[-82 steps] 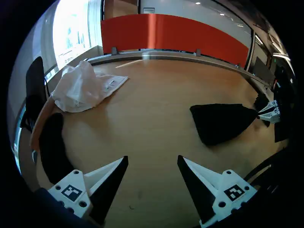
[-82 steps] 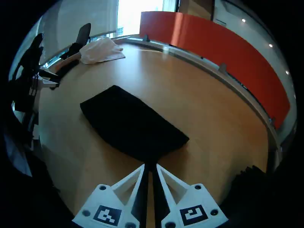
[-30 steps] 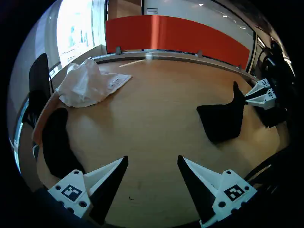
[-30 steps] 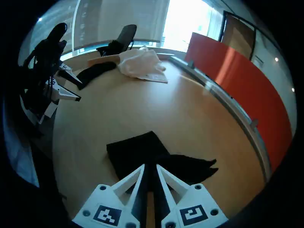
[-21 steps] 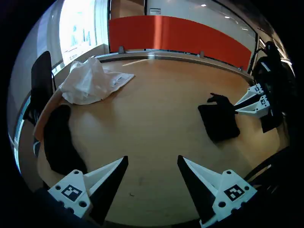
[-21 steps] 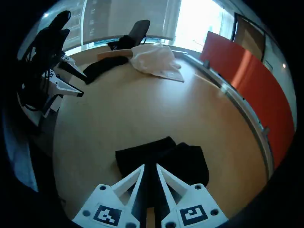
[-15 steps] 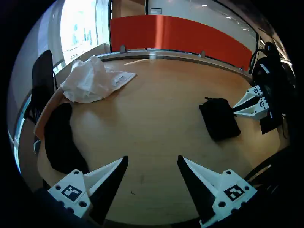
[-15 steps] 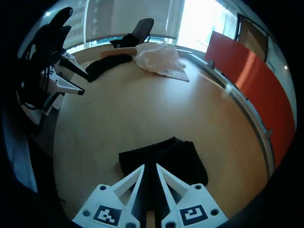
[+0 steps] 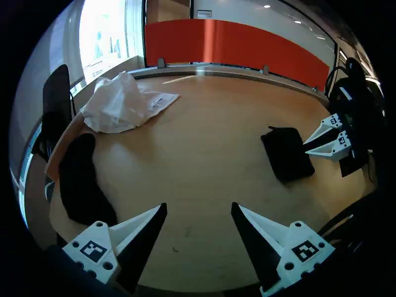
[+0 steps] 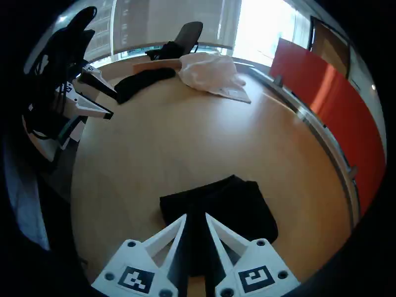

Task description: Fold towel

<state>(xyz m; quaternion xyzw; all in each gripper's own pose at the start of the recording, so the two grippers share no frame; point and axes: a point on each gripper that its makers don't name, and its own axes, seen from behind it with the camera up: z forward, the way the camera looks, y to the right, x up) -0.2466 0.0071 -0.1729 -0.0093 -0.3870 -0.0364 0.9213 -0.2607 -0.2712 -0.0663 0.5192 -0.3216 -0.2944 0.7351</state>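
The black towel [image 10: 232,203] lies folded small on the bench [image 10: 173,133], so it looks about done. The right hand-held gripper [image 10: 195,216] is nearly closed at its edge, can't tell if it's pinching cloth. The left hand-held gripper [image 9: 198,204] is wide open and empty.

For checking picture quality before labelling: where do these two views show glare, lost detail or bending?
Left gripper view: the bright window is blown out to white, and the long orange wall panel bows under the fisheye lens. Right gripper view: the window is overexposed too, and the folded black cloth towel is so dark that its folds hardly show.
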